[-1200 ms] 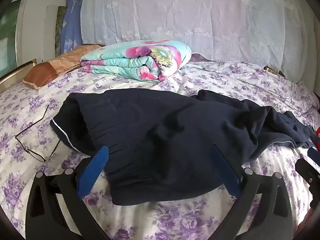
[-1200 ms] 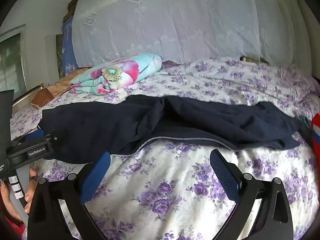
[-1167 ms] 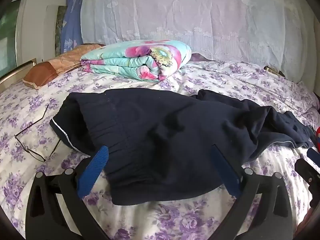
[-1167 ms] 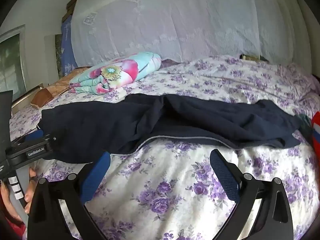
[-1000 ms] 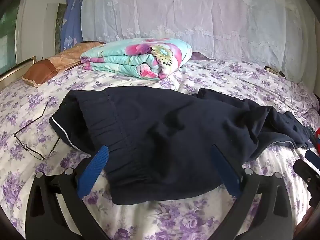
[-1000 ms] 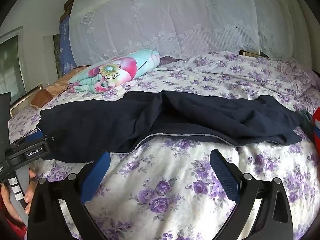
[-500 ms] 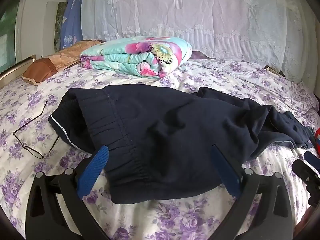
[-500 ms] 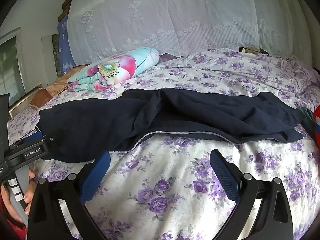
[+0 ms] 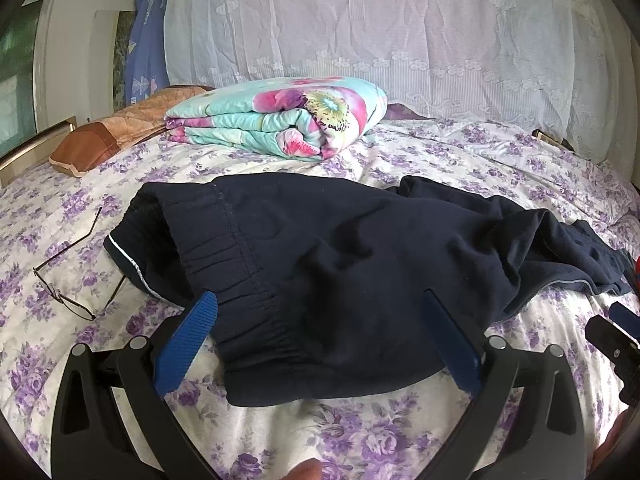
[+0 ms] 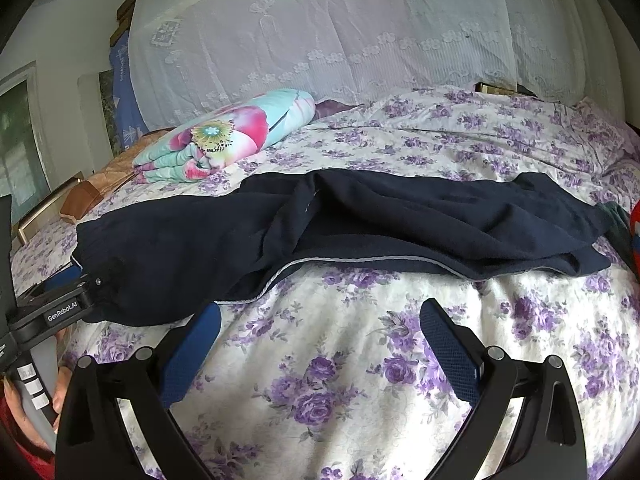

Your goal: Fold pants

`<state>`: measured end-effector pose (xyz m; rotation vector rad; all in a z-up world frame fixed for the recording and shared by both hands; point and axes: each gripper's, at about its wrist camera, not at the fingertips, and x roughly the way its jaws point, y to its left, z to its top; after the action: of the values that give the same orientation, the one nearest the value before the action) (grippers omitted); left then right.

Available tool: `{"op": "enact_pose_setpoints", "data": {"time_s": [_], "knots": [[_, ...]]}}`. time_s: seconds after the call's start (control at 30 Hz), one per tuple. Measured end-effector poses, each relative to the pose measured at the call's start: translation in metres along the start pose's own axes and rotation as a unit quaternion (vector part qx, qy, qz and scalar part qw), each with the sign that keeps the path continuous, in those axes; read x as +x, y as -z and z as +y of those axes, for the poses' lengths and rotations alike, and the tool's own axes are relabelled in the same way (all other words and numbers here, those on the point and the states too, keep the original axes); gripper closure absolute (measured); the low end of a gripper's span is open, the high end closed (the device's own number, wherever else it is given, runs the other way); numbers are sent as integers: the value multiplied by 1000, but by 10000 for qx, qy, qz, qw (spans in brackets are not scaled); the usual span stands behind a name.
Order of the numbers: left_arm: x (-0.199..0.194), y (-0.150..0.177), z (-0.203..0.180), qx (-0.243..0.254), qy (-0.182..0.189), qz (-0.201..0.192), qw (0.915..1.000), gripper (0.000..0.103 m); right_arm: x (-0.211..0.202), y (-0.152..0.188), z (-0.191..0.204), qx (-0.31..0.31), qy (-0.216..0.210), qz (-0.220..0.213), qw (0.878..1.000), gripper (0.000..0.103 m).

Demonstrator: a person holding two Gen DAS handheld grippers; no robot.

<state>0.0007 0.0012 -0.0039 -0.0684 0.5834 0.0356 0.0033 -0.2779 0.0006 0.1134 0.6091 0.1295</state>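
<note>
None of the folding looks done: the dark navy fleece pants (image 9: 340,276) lie rumpled across the purple-flowered bed sheet (image 10: 360,380), waistband left, legs trailing right. The left gripper (image 9: 320,344) hovers at the near waistband edge, jaws spread wide, holding nothing; the right gripper (image 10: 320,356) hangs over bare sheet, equally wide and unladen. Wire-framed glasses (image 9: 68,280) lie just left. A folded floral quilt (image 9: 280,120) sits far back; the near sheet offers room.
</note>
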Motion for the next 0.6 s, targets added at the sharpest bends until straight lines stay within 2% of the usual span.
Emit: {"op": "enact_pose_setpoints", "data": {"time_s": [0.6], "knots": [[-11, -3, -6, 129, -145, -225, 9996, 4, 1, 1, -1, 76, 72, -32, 9999, 3]]}}
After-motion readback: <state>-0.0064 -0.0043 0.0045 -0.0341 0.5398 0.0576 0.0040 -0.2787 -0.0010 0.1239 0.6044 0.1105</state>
